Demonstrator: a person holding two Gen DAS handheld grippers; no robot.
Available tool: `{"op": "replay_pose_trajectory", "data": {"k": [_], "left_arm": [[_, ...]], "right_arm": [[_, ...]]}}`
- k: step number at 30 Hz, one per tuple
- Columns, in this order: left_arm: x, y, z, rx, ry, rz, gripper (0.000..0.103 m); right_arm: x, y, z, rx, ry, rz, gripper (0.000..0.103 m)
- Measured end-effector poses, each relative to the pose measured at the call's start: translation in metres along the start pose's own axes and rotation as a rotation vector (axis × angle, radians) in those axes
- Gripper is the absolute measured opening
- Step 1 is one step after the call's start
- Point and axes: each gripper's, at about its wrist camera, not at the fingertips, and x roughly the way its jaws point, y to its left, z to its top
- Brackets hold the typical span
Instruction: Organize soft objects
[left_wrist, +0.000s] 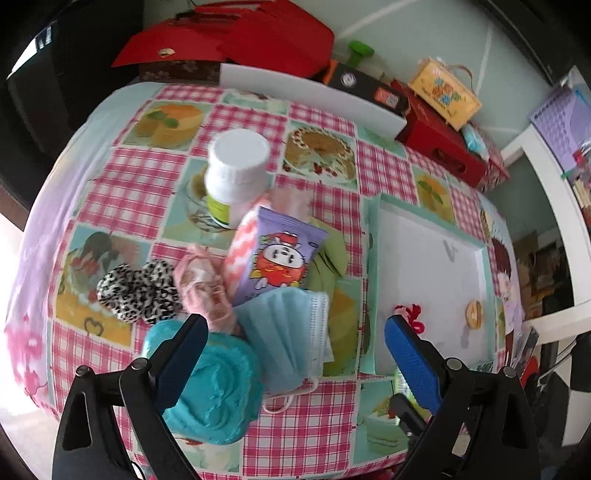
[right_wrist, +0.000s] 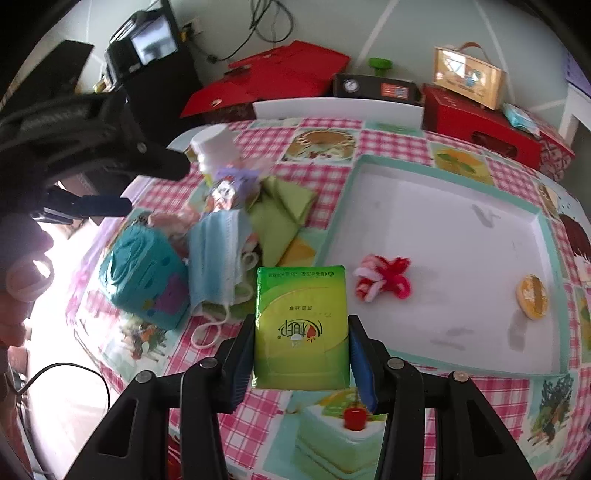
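My right gripper (right_wrist: 302, 354) is shut on a green tissue pack (right_wrist: 301, 325), held above the table's front edge beside the white tray (right_wrist: 461, 236). The tray holds a red-and-white scrunchie (right_wrist: 384, 282) and an orange round piece (right_wrist: 532, 295). My left gripper (left_wrist: 295, 343) is open above a pile of soft things: a blue face mask (left_wrist: 288, 332), a teal towel (left_wrist: 218, 387), a leopard scrunchie (left_wrist: 138, 291), a pink scrunchie (left_wrist: 201, 284), a purple tissue pack (left_wrist: 273, 258) and a green cloth (left_wrist: 328, 266).
A white bottle (left_wrist: 236, 173) stands behind the pile. Red boxes (left_wrist: 439, 147), a black box (left_wrist: 369, 86) and a yellow bag (left_wrist: 445, 92) line the back of the checked tablecloth (left_wrist: 314, 424). A white chair back (left_wrist: 314, 96) is at the far edge.
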Motion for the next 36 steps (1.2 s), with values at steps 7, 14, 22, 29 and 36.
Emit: {"op": "replay_pose_trajectory", "data": {"k": [7, 14, 22, 29, 36], "left_arm": [[0.034, -0.021, 0.004, 0.049, 0.078, 0.059, 0.095], [0.059, -0.030, 0.003, 0.094, 0.100, 0.166, 0.090], [0.076, -0.034, 0.001, 0.123, 0.089, 0.243, 0.084], [0.078, -0.035, -0.002, 0.139, 0.068, 0.281, 0.050], [0.062, -0.031, -0.006, 0.122, 0.028, 0.245, 0.019]], "right_arm": [[-0.003, -0.019, 0.000, 0.043, -0.004, -0.006, 0.050], [-0.001, -0.029, 0.001, 0.067, -0.002, -0.005, 0.050], [-0.001, -0.032, -0.001, 0.073, -0.002, -0.004, 0.050], [-0.005, -0.033, -0.001, 0.076, -0.006, -0.008, 0.050], [-0.012, -0.032, -0.003, 0.077, -0.015, -0.015, 0.050]]}}
